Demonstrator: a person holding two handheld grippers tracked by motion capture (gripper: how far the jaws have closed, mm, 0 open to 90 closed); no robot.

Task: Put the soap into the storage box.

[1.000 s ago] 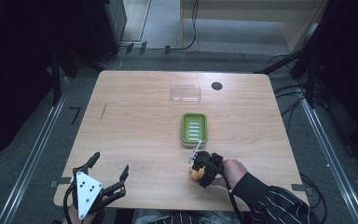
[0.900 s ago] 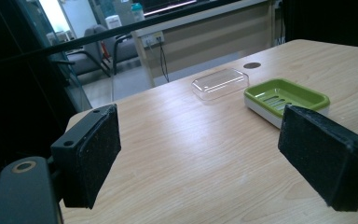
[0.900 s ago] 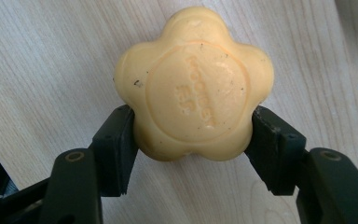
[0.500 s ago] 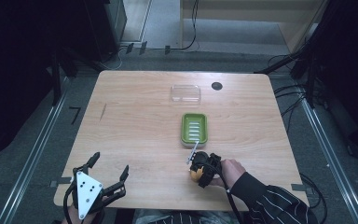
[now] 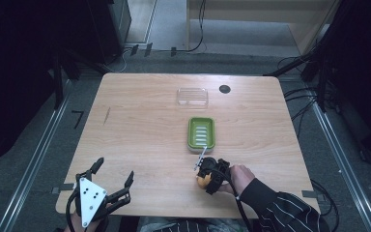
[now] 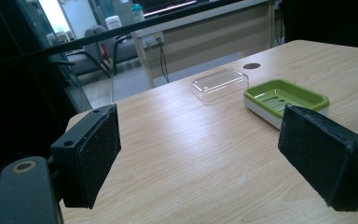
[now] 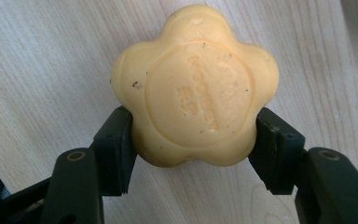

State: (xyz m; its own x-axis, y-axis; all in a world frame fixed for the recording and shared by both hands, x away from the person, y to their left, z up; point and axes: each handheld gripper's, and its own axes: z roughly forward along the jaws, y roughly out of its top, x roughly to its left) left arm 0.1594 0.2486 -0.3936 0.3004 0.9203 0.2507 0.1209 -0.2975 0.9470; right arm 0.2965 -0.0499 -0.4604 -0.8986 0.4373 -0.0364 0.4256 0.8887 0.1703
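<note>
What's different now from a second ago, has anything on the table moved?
Hardly anything. The right hand-held gripper is shut on the yellow soap, at the same spot near the table's front edge as a second ago. The left hand-held gripper stays open at the front left corner. The green dish and clear lid have not moved.

the right hand-held gripper [image 5: 204, 178] sits low over the near right of the bench, pointing down, its jaws closed in from both sides with the pads pressing. the right hand [image 5: 240, 177] grips it from behind, striped sleeve [image 5: 280, 212] trailing to the near edge. the left hand-held gripper [image 5: 112, 185] hangs at the near left corner, jaws spread wide with nothing between, pointing across the bench.
</note>
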